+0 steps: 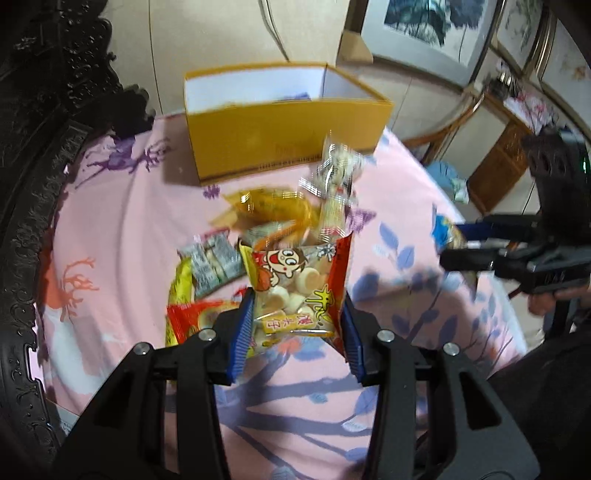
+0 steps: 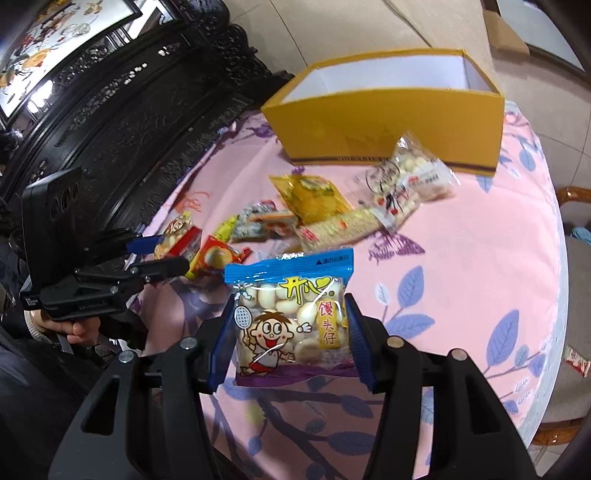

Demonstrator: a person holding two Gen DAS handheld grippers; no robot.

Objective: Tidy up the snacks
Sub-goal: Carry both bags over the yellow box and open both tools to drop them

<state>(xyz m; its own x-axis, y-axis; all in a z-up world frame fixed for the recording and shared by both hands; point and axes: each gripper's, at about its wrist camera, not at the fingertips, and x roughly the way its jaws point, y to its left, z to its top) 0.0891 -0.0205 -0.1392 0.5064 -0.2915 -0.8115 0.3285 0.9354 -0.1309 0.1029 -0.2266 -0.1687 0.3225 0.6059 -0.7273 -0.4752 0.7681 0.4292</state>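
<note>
My left gripper (image 1: 295, 321) is shut on a red cartoon snack bag (image 1: 295, 284), held above the pink cloth. My right gripper (image 2: 288, 328) is shut on a blue-topped cartoon snack bag (image 2: 291, 314). An open yellow box (image 1: 284, 136) stands at the far side of the table; it also shows in the right wrist view (image 2: 388, 125). A pile of loose snack packets (image 2: 306, 206) lies between the grippers and the box, also in the left wrist view (image 1: 266, 214). The right gripper appears at the right of the left wrist view (image 1: 461, 243), and the left gripper at the left of the right wrist view (image 2: 162, 254).
The round table has a pink patterned cloth (image 2: 480, 258). Dark carved furniture (image 2: 129, 110) stands along the left side. A wooden chair (image 2: 576, 206) and a small red packet (image 2: 578, 360) are past the table's right edge. Framed pictures (image 1: 424, 26) lean behind.
</note>
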